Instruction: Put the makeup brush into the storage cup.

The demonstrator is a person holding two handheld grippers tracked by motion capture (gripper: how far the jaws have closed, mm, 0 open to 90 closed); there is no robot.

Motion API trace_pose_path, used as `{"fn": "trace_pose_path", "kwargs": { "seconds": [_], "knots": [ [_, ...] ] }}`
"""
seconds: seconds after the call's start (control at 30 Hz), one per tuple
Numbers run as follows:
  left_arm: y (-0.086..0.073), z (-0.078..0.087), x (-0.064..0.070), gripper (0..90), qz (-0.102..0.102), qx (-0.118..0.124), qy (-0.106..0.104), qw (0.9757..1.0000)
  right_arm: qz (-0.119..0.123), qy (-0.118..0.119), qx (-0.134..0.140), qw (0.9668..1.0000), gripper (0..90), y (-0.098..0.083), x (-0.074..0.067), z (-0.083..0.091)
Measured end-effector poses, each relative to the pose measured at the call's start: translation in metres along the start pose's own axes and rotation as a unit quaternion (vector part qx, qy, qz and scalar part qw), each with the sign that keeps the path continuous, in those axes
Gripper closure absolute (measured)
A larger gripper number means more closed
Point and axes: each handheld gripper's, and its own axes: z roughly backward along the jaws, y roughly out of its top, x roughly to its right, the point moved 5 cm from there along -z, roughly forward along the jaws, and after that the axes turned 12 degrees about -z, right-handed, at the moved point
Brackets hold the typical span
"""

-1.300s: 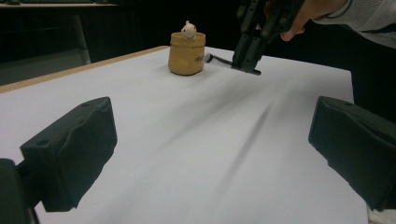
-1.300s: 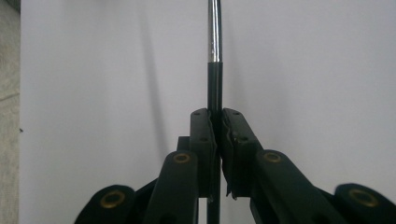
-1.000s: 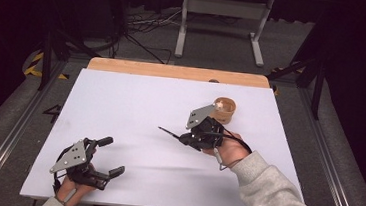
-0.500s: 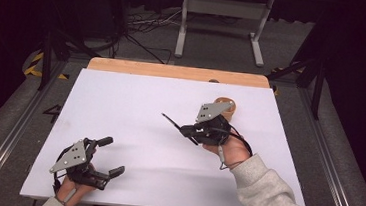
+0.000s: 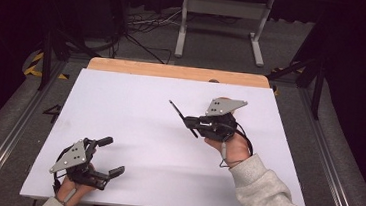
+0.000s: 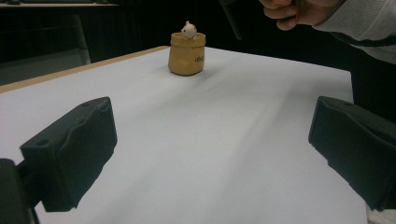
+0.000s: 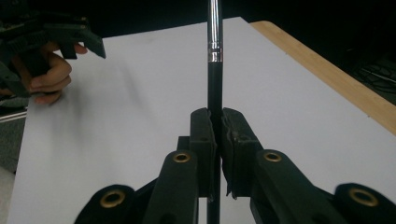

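Observation:
My right gripper (image 5: 192, 125) hangs over the right middle of the white sheet (image 5: 135, 109), shut on a thin black pen with a silver band (image 5: 176, 110). In the right gripper view the pen (image 7: 214, 46) runs straight up from between the pressed jaws (image 7: 217, 116). Near the front left corner my left gripper (image 5: 112, 155) rests open with nothing between its jaws (image 6: 212, 154). A small yellow pot with a white figure on top (image 6: 187, 53) stands far off in the left gripper view. The pen's tip (image 6: 231, 18) and the other hand (image 6: 299, 11) hang to the pot's right.
The sheet lies on a wooden table whose far edge (image 5: 173, 72) stays bare. Beyond it, a metal stand (image 5: 218, 21) and cables lie on the dark floor. Grey floor rails run along both sides of the table.
My right gripper has shifted slightly toward the far right and turned, so the pen now slants more steeply. The yellow pot, seen earlier behind it, is now covered by the gripper's plate. The left gripper stayed put.

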Motion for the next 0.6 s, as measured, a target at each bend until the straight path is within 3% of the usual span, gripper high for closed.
{"fn": "trace_pose_path", "kwargs": {
  "seconds": [0.27,0.6],
  "knots": [
    [0.0,0.0,0.0,1.8,-0.001,0.0,0.0,1.0,-0.016,-0.025,0.054,0.9981,84.2,0.002,0.01,0.007],
    [0.0,0.0,0.0,1.8,0.0,0.0,-0.001,1.0,-0.059,-0.065,0.111,0.99,84.2,0.002,0.035,0.014]
  ]
}}
